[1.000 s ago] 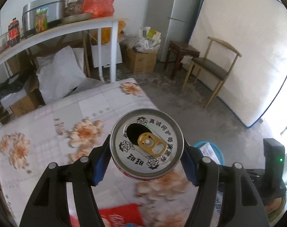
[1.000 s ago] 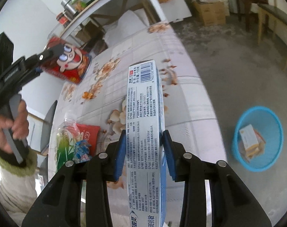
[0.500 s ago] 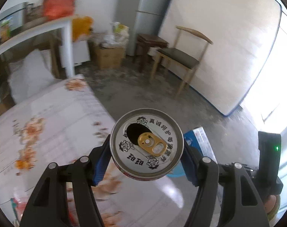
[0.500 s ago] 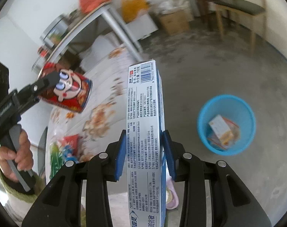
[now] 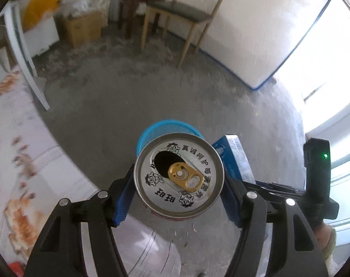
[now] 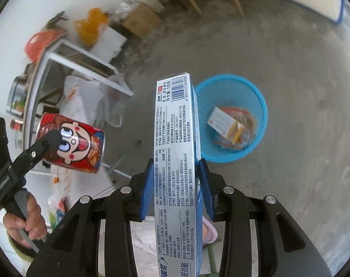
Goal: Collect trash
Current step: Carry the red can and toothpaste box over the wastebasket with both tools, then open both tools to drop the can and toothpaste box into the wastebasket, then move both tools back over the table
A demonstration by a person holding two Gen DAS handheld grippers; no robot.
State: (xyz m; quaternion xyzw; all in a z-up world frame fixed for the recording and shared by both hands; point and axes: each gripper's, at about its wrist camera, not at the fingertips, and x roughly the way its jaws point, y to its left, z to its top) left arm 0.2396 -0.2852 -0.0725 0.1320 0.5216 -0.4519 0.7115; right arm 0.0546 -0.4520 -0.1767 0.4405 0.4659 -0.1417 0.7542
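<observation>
While both loads hang over bare floor past the tabletop's edge, the right gripper (image 6: 176, 184) has its blue pads clamped on the flat sides of a long silver-and-blue cardboard toothpaste box (image 6: 175, 152), whose long axis runs straight ahead along the fingers, its barcoded end pointing at the round blue plastic mesh waste basket (image 6: 258, 92) on the grey concrete floor (image 6: 302, 138). That basket lies ahead and slightly right of the box tip, already holding a small white-and-orange carton (image 6: 223, 121) and wrappers. The left gripper (image 5: 177, 189) pinches a red printed aluminium drink can (image 5: 178, 175) by its curved wall, opened lid toward the camera, with the basket's rim (image 5: 170, 124) showing just beyond it. Judging by both views, the right hand looks nearer to the basket; thin cardboard and smooth metal should both drop cleanly.
</observation>
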